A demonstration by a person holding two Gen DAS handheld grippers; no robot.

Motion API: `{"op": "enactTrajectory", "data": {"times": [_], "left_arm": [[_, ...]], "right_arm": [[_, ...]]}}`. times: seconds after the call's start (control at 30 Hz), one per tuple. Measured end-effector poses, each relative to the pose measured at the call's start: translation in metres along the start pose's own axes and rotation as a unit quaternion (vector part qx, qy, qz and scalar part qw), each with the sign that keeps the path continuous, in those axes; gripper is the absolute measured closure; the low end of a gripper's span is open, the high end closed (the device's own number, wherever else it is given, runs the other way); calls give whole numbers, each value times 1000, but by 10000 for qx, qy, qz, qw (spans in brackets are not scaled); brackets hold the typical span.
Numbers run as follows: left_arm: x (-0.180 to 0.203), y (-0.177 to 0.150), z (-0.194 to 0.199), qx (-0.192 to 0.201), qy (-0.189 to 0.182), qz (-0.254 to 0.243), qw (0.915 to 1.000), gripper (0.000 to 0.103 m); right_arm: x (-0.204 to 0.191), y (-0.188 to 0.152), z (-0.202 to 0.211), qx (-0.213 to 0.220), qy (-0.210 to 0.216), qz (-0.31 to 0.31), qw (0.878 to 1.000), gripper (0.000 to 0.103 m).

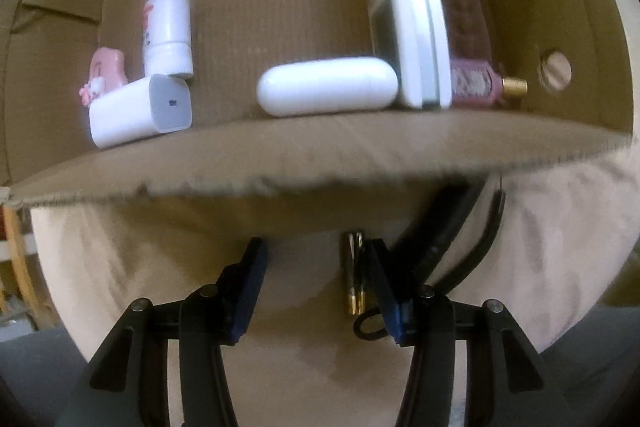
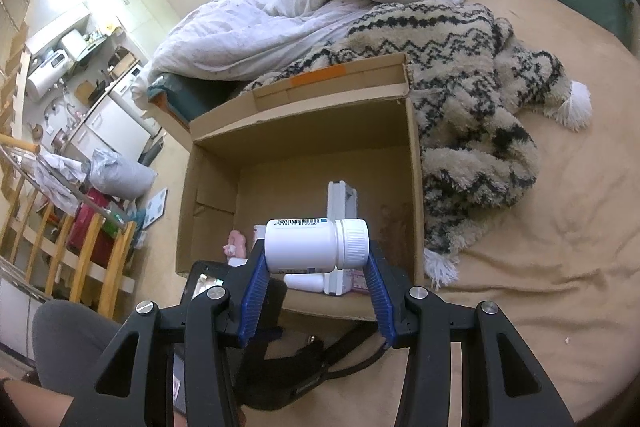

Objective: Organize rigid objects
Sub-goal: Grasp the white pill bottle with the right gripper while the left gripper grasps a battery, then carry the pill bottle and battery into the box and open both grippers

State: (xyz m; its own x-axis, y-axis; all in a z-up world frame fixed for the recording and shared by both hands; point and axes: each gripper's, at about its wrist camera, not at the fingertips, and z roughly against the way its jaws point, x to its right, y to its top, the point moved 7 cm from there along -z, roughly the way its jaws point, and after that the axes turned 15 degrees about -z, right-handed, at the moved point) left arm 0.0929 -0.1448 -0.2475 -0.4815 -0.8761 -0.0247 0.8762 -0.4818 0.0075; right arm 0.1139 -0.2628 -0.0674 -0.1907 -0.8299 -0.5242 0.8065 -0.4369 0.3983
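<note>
Left wrist view: looking straight down past the cardboard box (image 1: 320,163) wall; left gripper (image 1: 316,283) spread, closing, batteries (image 1: 354,275) touching one pad. Inside: charger (image 1: 140,111), white capsule (image 1: 326,85). Right wrist view: right gripper (image 2: 316,259) pinching a white pill bottle (image 2: 316,245) sideways above the box, patterned blanket (image 2: 460,99) lying beside it.
</note>
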Motion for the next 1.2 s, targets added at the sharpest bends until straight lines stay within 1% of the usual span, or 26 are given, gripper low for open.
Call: {"op": "enactTrajectory", "data": {"times": [0.03,0.07,0.1,0.17,0.27,0.33,0.47,0.57,0.73,0.83,0.93,0.97,1.0,1.13,1.2], "left_arm": [[-1,-1,0,12,47,22,10000,62],[-1,-3,0,15,118,25,9999,69],[-1,-5,1,10,178,25,9998,74],[-1,-7,3,2,189,40,9998,94],[-4,-10,6,14,144,78,9999,94],[-15,-15,6,28,152,136,9998,94],[-44,-28,8,37,391,332,9987,94],[-73,-40,10,33,579,532,9969,94],[-111,-61,22,98,697,1003,9925,94],[-121,-63,37,306,695,1111,9909,94],[-129,-48,65,597,602,1147,9898,94],[-133,-50,76,691,602,1132,9893,94],[-130,-55,88,842,622,1128,9881,94],[-137,-43,135,1395,750,1103,9812,94],[-133,-35,159,1655,819,1085,9768,94]], "right_arm": [[1,0,-1,-5,-22,-15,10000,54],[2,0,-1,-6,-38,-24,10000,54],[3,0,-1,-6,-54,-28,10000,54],[4,0,-2,-7,-81,-32,10000,54],[6,0,-3,-11,-127,-28,9999,54],[8,-1,-3,-22,-161,-34,9999,54],[9,-1,-4,-27,-200,-29,9998,54],[11,-3,-5,-41,-245,-13,9997,54],[10,-4,-6,-47,-305,35,9995,54],[9,-5,-7,-53,-340,68,9994,54],[9,-5,-7,-31,-366,103,9993,54],[9,-4,-6,-1,-385,115,9992,54],[9,-4,-5,27,-385,107,9992,54],[8,2,1,172,-323,74,9993,54],[6,6,3,252,-327,119,9991,54]]}}
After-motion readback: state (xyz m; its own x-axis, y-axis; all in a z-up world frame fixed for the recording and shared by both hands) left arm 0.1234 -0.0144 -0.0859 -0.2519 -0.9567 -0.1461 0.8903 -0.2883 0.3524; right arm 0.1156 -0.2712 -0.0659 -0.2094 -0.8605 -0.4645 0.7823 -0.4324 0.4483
